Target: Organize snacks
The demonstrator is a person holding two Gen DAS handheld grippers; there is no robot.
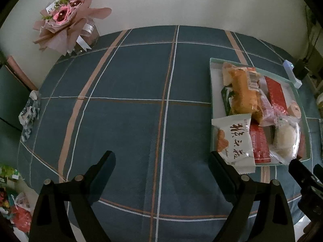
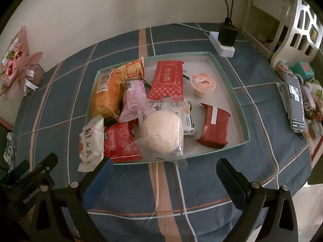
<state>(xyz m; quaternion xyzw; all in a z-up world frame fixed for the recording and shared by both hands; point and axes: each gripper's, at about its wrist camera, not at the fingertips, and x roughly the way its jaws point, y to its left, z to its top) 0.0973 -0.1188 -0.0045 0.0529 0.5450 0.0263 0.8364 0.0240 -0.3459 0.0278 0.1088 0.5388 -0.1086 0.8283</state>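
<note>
A shallow white tray with a green rim (image 2: 219,95) holds several wrapped snacks: a round white bun (image 2: 161,133), a red packet with gold characters (image 2: 167,79), a dark red packet (image 2: 215,126), an orange bread bag (image 2: 108,93), a pink packet (image 2: 133,98) and a pudding cup (image 2: 202,83). A white packet with black characters (image 2: 90,141) hangs over the tray's near left corner. My right gripper (image 2: 164,165) stands open just before the tray's near rim, nothing between its fingers. My left gripper (image 1: 161,159) is open over bare cloth, left of the tray (image 1: 216,76) and the white packet (image 1: 236,141).
The table wears a blue checked cloth (image 1: 131,121). A pink bouquet (image 1: 66,18) stands at the back left, with a crumpled wrapper (image 1: 30,113) at the left edge. A power strip with a black charger (image 2: 225,38) lies behind the tray. A phone (image 2: 295,104) and small clutter line the right edge.
</note>
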